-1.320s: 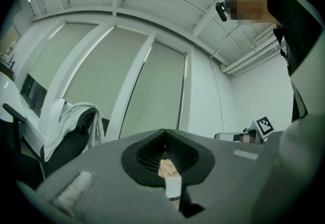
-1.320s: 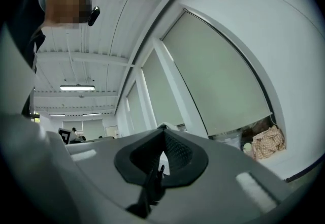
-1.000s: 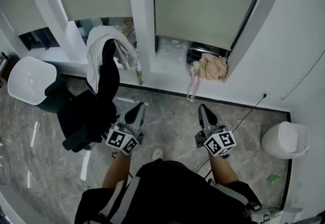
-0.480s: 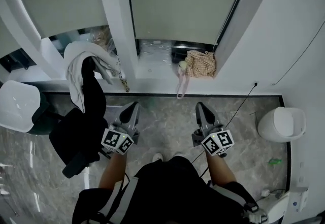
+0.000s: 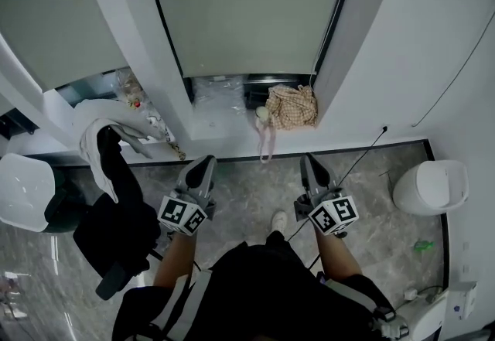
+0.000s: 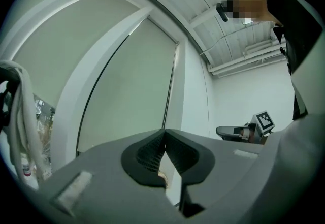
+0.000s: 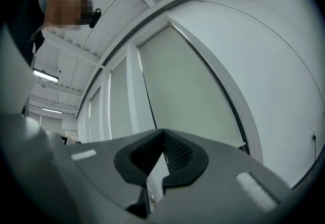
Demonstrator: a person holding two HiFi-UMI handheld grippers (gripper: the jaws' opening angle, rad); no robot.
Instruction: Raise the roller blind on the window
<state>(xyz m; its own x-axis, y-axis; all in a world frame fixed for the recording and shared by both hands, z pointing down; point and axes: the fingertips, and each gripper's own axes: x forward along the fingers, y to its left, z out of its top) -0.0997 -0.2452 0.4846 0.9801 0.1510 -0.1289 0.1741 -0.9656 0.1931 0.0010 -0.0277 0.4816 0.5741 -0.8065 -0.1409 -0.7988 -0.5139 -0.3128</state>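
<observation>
From overhead: roller blind lowered nearly to the sill; left gripper and right gripper well short of it. Left gripper view: jaws together, empty. Right gripper view: likewise. Advised: step closer, find the pull cord first.

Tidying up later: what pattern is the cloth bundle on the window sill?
A tan-and-cream check on the cloth bundle, clearest in the head view.
</observation>
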